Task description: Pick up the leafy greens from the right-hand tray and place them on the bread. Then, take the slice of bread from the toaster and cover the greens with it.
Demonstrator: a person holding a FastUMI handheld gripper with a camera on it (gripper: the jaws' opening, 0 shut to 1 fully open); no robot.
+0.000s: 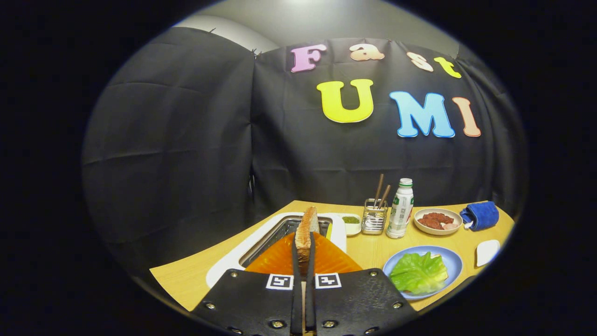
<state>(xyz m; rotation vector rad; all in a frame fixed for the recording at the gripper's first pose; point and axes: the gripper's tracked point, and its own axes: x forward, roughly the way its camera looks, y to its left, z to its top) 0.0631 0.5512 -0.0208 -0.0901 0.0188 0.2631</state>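
Observation:
My gripper point(303, 261) is shut on a slice of bread point(306, 231), held edge-on and upright between the two fingers, raised above the white toaster point(275, 238). To the right of the fingers, a blue plate point(447, 261) carries the leafy greens point(419, 273), which cover whatever lies under them; a sliver of bread seems to peek out behind the leaf.
Behind the plate stand a wire holder with chopsticks point(374, 217), a white bottle point(400, 208), a bowl of red food point(437, 220) and a folded blue cloth point(480, 215). A small white dish point(487, 252) sits right of the plate. A small dish with green content point(351, 220) lies by the toaster.

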